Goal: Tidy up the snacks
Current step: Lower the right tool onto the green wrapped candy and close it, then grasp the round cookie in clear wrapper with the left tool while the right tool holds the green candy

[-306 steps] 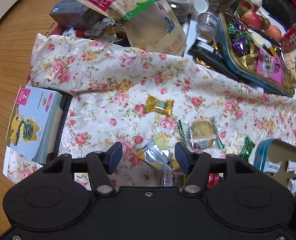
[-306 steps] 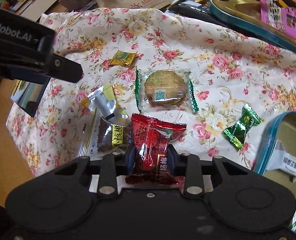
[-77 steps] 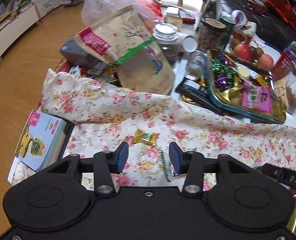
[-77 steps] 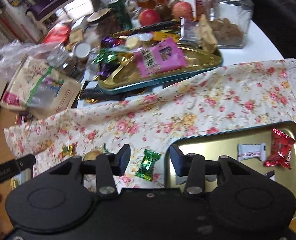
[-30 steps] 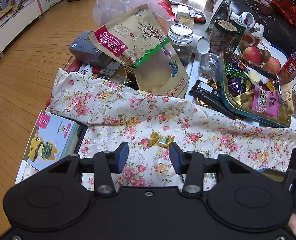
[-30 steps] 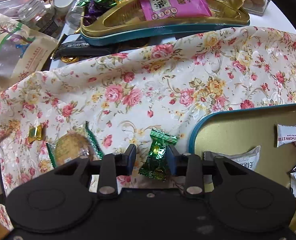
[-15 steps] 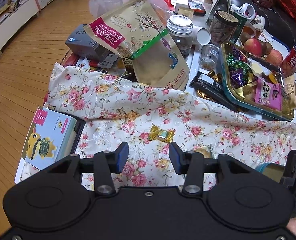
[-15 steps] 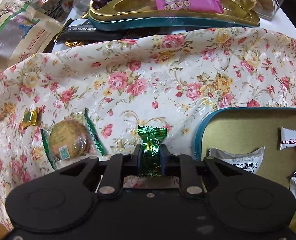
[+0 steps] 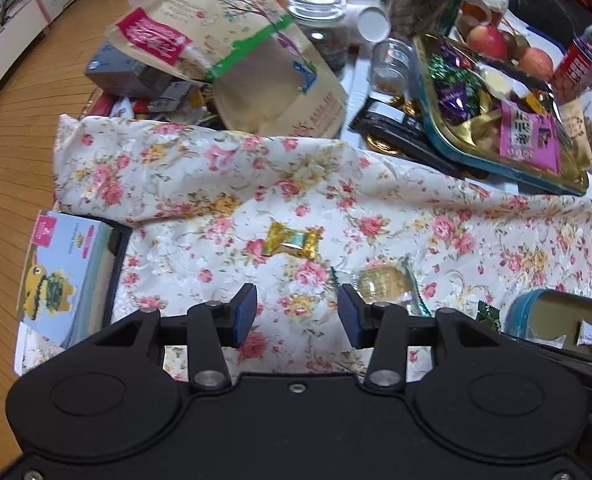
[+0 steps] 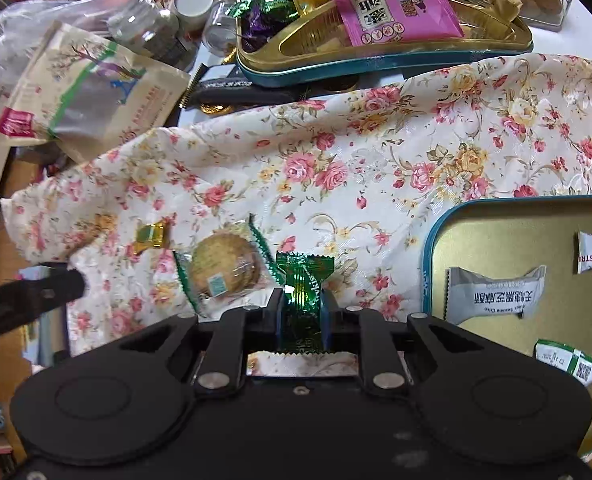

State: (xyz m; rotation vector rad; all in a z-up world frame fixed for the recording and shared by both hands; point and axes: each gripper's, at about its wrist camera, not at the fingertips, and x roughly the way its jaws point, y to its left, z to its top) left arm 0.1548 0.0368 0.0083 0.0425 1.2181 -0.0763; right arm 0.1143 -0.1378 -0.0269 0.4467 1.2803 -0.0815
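Observation:
My right gripper (image 10: 301, 312) is shut on a green foil candy (image 10: 304, 280), held clear of the floral cloth (image 10: 375, 168). To its right lies the gold tin with a teal rim (image 10: 429, 256), holding several wrapped snacks. A round cookie in a clear, green-edged wrapper (image 10: 226, 266) and a gold candy (image 10: 152, 234) lie on the cloth to the left. My left gripper (image 9: 296, 316) hangs open over the cloth, nothing between its fingers. Ahead of it are the gold candy (image 9: 294, 240) and the cookie (image 9: 383, 284). The tin's corner (image 9: 523, 308) shows at the right.
A second gold tin (image 10: 375, 60) full of sweets stands at the back, with a pink packet in it. A large paper pouch (image 9: 232, 52), jars (image 9: 317, 12), apples (image 9: 487, 40) and a black comb crowd the far table. A booklet (image 9: 64, 276) lies at the left edge.
My right gripper closed on the green candy and lifted it off the cloth. My left gripper moved lower and nearer the gold candy and the cookie, still open.

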